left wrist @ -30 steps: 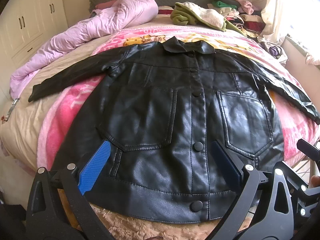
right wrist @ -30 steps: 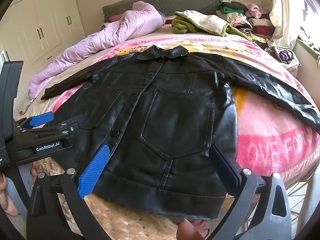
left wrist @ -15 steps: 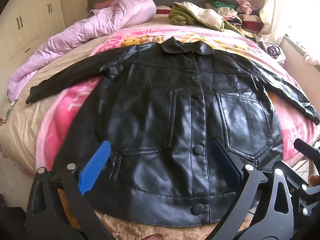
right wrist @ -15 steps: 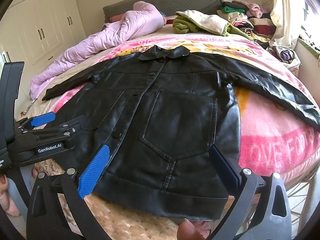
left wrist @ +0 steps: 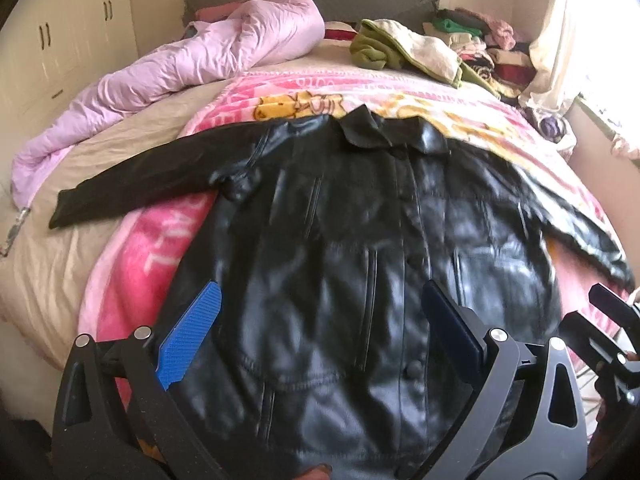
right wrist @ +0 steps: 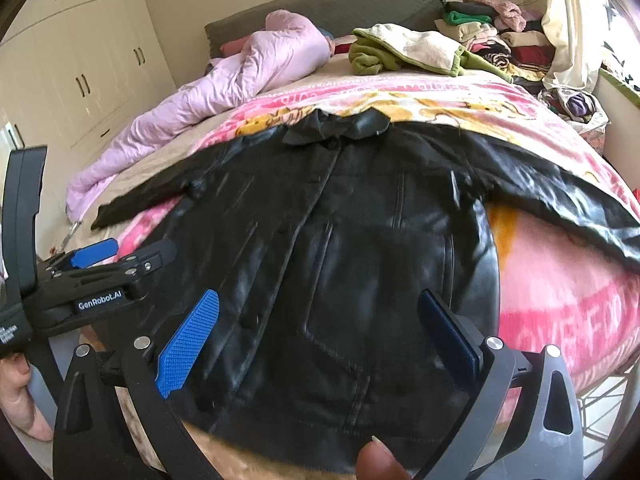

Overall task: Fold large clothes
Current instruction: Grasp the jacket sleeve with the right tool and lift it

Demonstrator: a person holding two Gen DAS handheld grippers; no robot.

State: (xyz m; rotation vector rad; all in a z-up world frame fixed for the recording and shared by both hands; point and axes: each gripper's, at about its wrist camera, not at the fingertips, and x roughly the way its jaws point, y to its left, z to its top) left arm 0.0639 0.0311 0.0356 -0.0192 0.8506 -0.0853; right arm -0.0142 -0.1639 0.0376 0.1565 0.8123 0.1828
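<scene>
A big black jacket (left wrist: 360, 264) lies flat on the bed, front side up, with its buttons done up and its collar pointing toward the headboard. It rests on a pink blanket (left wrist: 136, 264) with yellow cartoon pictures on it. One sleeve (left wrist: 136, 184) sticks out to the left across the bed, and the other sleeve (right wrist: 560, 196) runs off to the right and hangs down over the edge. The left gripper (left wrist: 320, 320) hovers over the bottom part of the jacket. Its two blue fingers (left wrist: 188, 336) are spread wide apart and hold nothing. The right gripper (right wrist: 316, 328) hovers over the right side of the jacket, above a big pocket, and its fingers are spread wide too, with nothing between them. In the right wrist view the left gripper shows at the left edge, with a bit of a hand (right wrist: 16, 396) holding it. The picture is a little blurry on the jacket. A puffy purple quilt (left wrist: 200, 52) is bunched up along the left side of the bed. A green and white cloth (right wrist: 400, 50) lies near the headboard. A pile of folded clothes (right wrist: 492, 32) sits in the far right corner by the curtain. White cupboards (right wrist: 80, 68) stand along the left wall.
</scene>
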